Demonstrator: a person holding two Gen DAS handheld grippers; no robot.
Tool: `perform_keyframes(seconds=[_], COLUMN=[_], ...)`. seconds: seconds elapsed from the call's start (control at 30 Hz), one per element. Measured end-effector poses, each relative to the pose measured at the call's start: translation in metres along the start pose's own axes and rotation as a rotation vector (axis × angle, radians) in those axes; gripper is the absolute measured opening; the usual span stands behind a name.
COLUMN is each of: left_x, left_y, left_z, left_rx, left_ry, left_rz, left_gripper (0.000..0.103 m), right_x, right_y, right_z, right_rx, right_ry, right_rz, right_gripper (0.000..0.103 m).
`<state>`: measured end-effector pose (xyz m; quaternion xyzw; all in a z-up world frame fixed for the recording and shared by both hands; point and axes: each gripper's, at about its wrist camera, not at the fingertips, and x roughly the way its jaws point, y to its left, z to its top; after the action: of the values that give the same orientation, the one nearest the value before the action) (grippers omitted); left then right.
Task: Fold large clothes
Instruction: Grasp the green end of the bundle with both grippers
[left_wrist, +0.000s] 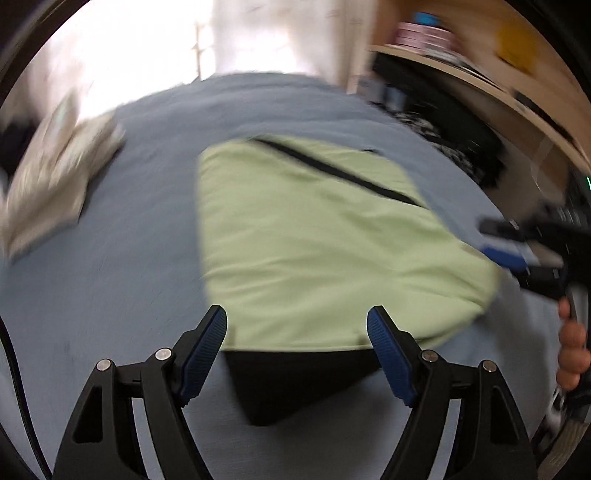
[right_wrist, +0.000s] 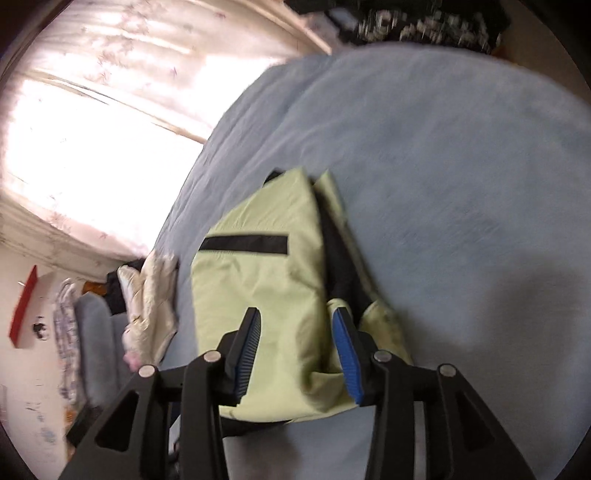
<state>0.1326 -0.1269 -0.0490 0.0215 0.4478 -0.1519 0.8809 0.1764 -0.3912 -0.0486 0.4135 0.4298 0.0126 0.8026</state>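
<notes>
Above near edge of bed (left_wrist: 110, 229): left claw (left_wrist: 296, 325) spread wide, holding nothing, hovering over black hem of light green garment (left_wrist: 314, 236). Right claw (right_wrist: 296, 325) likewise parted, empty, poised over garment's (right_wrist: 258, 295) near corner; also visible in left view at right edge (left_wrist: 517, 251), hand (left_wrist: 572, 347) on its grip. Garment lies folded mid-bed on blue-grey sheet, black stripe across upper part, black lining showing along one side. Cream folded cloth (left_wrist: 55, 177) at bed's far left edge, apart from garment. Both views motion-blurred.
</notes>
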Motion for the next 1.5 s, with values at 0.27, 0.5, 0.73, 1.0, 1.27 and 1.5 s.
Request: perform_keyframes(seconds=[0.27,0.5,0.73,1.0,1.27,1.5], left_x=[0.036,0.047,0.054,0.054,0.072,0.099], left_y=[0.046,0.04,0.027,0.037,0.06,0.065], left_z=[-0.009,0.0,-0.015,-0.004,0.042,0.068], left_rx=[-0.137,-0.107,-0.054,-0.076,-0.124,-0.124], left_ry=[0.093,0.106,0.103,0.154,0.139,0.15], left_rz=[-0.072,-0.092,-0.05,-0.116,-0.148,-0.124], left_gripper=[0.075,0.065,0.063,0.065,0.067,0.071], right_x=[0.045,0.076,0.038,0.05,0.091,0.126], right_y=[0.004,0.007,0.007,0.006,0.029,0.038], right_z=[0.001,0.01,-0.009,-0.005,0.051,0.082], right_rx=[-0.032,-0.09,-0.23,-0.162,-0.15,-0.204], right_ry=[0.157,0.193,0.033,0.102,0.107,0.084], right_rz=[-0.082,-0.083,-0.109,-0.091,-0.087,-0.091], right_gripper=[0.041,0.006,0.003,0.029,0.046,0.043])
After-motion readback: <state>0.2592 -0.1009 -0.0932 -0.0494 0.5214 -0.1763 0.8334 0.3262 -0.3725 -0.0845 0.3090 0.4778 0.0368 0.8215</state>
